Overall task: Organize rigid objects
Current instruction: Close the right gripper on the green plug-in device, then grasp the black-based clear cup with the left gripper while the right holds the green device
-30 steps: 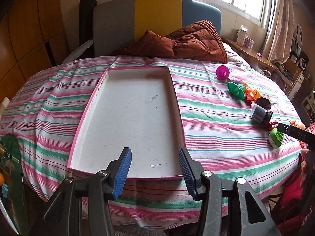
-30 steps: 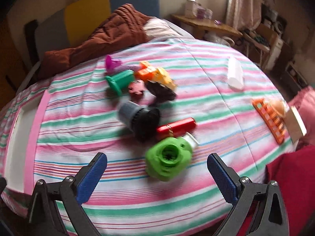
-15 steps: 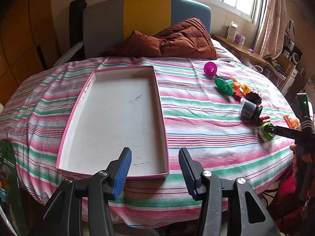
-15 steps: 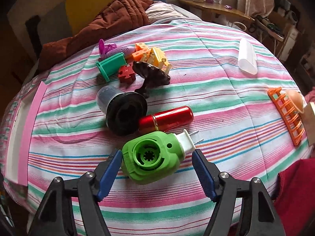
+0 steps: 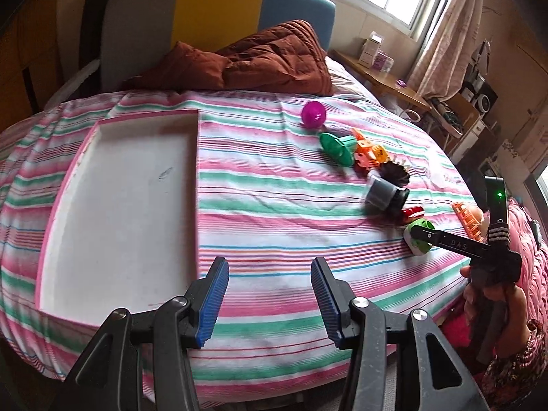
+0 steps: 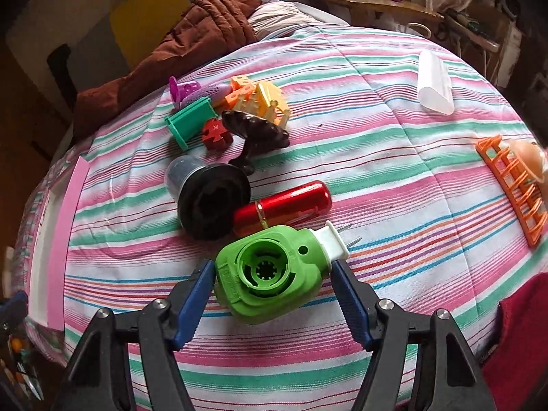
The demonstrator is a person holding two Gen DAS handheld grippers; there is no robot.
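A green plug-in device [image 6: 270, 274] with a white pronged end lies on the striped bedspread. My right gripper [image 6: 274, 294] has its blue pads on both sides of it, touching or nearly so; it also shows in the left wrist view [image 5: 419, 236]. Behind it lie a red cylinder [image 6: 284, 205], a black-and-grey cup [image 6: 209, 198], a black ruffled piece [image 6: 257, 133], a teal block [image 6: 190, 121] and orange and yellow toys [image 6: 260, 99]. My left gripper [image 5: 269, 298] is open and empty, just right of the pink-rimmed white tray [image 5: 120, 198].
A magenta ball [image 5: 312, 113] lies beyond the toys. A translucent tube [image 6: 434, 82] and an orange rack [image 6: 513, 185] lie at the right. A brown quilt [image 5: 257, 65] and headboard stand at the back. A red cushion [image 6: 520, 342] is at the bed's near right edge.
My right gripper has moved forward around the green device and narrowed onto it. My left gripper's view has shifted right, so the tray now sits further left.
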